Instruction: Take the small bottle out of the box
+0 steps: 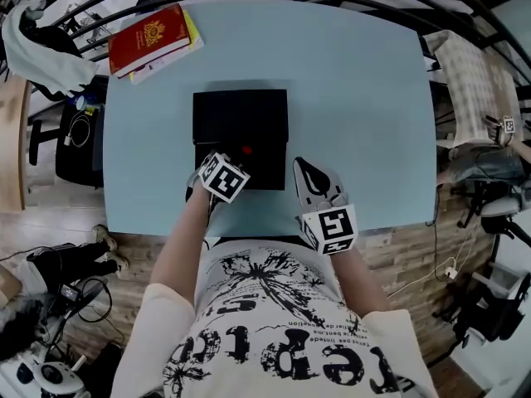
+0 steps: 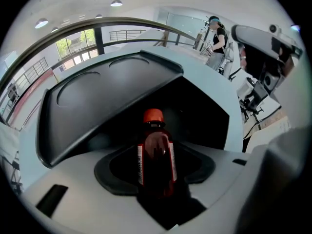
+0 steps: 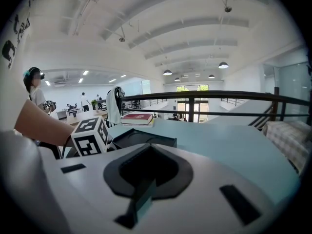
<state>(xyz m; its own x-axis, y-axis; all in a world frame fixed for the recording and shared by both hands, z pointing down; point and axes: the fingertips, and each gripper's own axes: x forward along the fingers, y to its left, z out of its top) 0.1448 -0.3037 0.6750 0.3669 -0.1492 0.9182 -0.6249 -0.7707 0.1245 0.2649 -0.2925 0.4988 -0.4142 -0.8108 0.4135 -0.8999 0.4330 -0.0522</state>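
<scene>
Head view: a black box [image 1: 241, 110] sits open at mid-frame on a pale blue table [image 1: 365, 98], its lid laid back toward the top of the frame. Bare tabletop stretches to the right and beyond the lid. A red book [image 1: 149, 36] on a yellow one lies at the upper left corner, well apart from the box. The left gripper [image 1: 228, 168] reaches over the box's near wall, its marker cube covering that edge. The orange-red cap of the small bottle [image 1: 246, 150] shows just beyond it, inside the box's outline. The right gripper [image 1: 307, 174] hovers just beside the box's right near corner, close to the table's front edge.

Left gripper view: the jaws are closed round the small bottle, which stands upright at lower centre, dark red with a label strip down each side. The raised lid slants across the upper left and the dark interior lies behind the cap.

Right gripper view: the jaws are drawn together with nothing between them. The left gripper's marker cube [image 3: 90, 136] and the box stand at left, with open table running to the railing [image 3: 195, 97] at the far edge
</scene>
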